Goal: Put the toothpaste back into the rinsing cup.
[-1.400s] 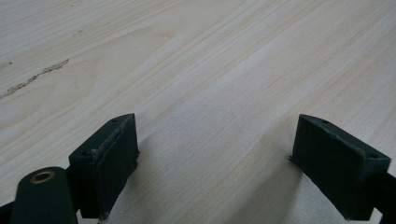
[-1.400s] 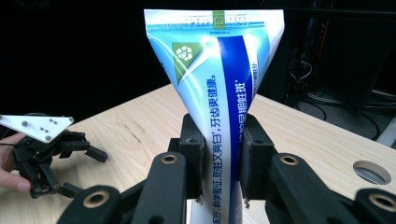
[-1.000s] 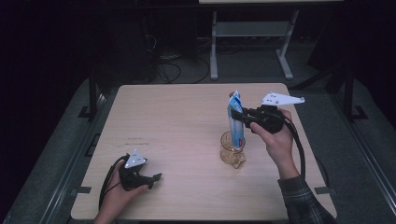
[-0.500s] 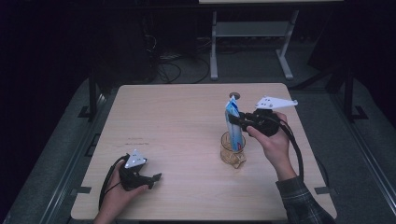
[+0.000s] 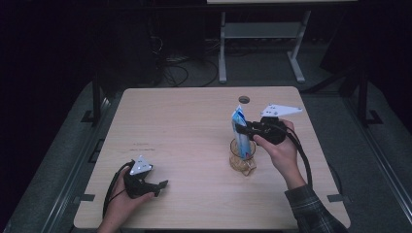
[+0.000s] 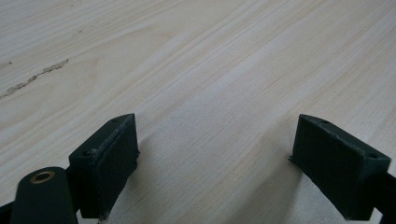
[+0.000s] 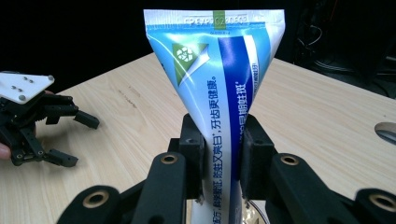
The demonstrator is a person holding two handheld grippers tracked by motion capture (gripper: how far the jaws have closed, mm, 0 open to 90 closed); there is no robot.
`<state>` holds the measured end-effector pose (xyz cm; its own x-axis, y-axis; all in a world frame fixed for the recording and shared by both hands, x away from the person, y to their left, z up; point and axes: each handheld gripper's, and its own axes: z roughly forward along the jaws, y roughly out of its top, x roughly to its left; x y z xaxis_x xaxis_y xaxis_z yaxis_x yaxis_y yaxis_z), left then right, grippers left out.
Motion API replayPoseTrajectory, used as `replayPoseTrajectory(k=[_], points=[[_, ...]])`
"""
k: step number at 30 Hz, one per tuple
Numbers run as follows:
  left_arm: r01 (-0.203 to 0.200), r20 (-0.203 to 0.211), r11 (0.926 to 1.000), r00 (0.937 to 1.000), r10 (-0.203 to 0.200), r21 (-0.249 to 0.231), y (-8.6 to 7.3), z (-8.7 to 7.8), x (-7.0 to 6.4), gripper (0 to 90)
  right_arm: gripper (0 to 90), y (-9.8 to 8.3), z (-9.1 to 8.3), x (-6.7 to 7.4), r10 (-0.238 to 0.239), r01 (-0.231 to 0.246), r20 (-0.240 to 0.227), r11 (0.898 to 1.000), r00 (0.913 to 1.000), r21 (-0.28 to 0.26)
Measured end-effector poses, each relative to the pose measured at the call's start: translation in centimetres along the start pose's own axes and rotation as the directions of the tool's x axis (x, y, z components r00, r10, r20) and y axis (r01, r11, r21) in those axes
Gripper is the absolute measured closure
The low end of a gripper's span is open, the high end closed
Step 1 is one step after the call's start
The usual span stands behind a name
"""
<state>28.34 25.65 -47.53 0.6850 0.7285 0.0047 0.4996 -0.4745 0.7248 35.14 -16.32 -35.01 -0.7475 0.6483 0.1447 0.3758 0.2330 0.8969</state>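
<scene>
A blue and white toothpaste tube (image 5: 240,127) stands upright, crimped end up, with its lower end inside a clear amber glass (image 5: 241,159) at the table's right of middle. My right gripper (image 5: 248,129) comes in level from the right and is shut on the tube's middle. In the right gripper view the pads pinch the tube (image 7: 219,93) from both sides of the gripper (image 7: 222,158), and the glass rim (image 7: 254,215) shows just below. My left gripper (image 5: 158,186) rests on the table at the front left, open, with bare wood between its jaws (image 6: 215,158).
The wooden table (image 5: 184,121) has a round cable hole (image 5: 244,99) behind the glass. A dark floor with cables and a metal stand lies beyond the far edge. The left gripper (image 7: 79,140) shows far off in the right gripper view.
My right gripper has sunk a little with the tube, so the tube's top stands lower over the glass. The left hand has not moved.
</scene>
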Motion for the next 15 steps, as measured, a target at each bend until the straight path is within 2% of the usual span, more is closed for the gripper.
replayPoseTrajectory(k=[15], points=[[-0.001,0.001,1.0000,1.0000,0.001,0.000,0.00,-0.01,0.00,13.2,73.9,-0.65,0.92,-0.05,0.003,-0.002,-0.004,0.998,1.0000,0.056]])
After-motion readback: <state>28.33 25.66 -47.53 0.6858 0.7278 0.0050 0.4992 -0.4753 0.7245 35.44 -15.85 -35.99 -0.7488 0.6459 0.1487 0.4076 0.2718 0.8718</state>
